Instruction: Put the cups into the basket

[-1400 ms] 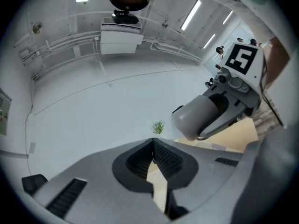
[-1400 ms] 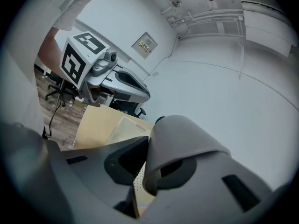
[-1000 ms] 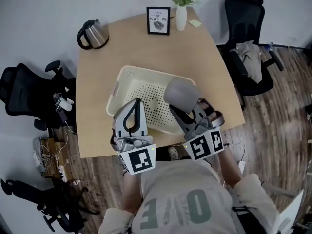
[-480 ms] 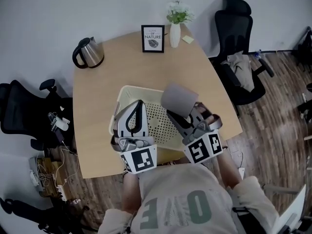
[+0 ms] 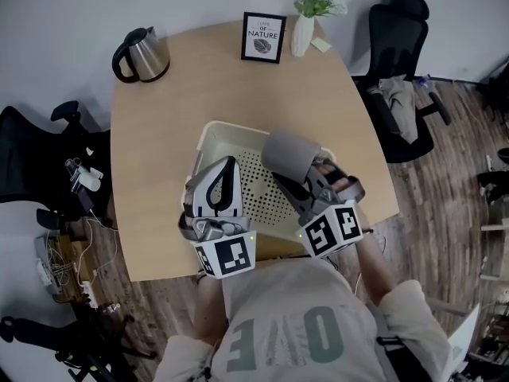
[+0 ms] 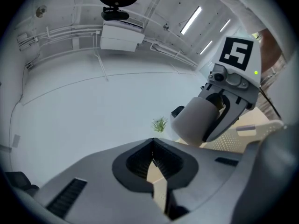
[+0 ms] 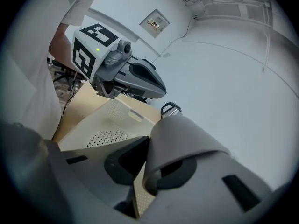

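Note:
A cream perforated basket (image 5: 213,143) sits on the wooden table (image 5: 151,165) in front of me. My right gripper (image 5: 296,175) is shut on a grey cup (image 5: 289,155), which hangs tilted over the basket's right half. The right gripper view shows the cup (image 7: 184,141) clamped between the jaws, mouth toward the camera, above the basket (image 7: 105,122). My left gripper (image 5: 226,164) hovers over the basket's left side, shut and empty. From the left gripper view its jaws meet (image 6: 153,149) with nothing between them, and the held cup (image 6: 196,121) is at the right.
A steel kettle (image 5: 141,54) stands at the table's back left. A framed picture (image 5: 263,36) and a white vase with flowers (image 5: 305,24) are at the back edge. Black office chairs flank the table on the left (image 5: 36,153) and right (image 5: 402,70).
The head view has shifted a little. Both grippers stay over the basket and the grey cup remains held in the right one.

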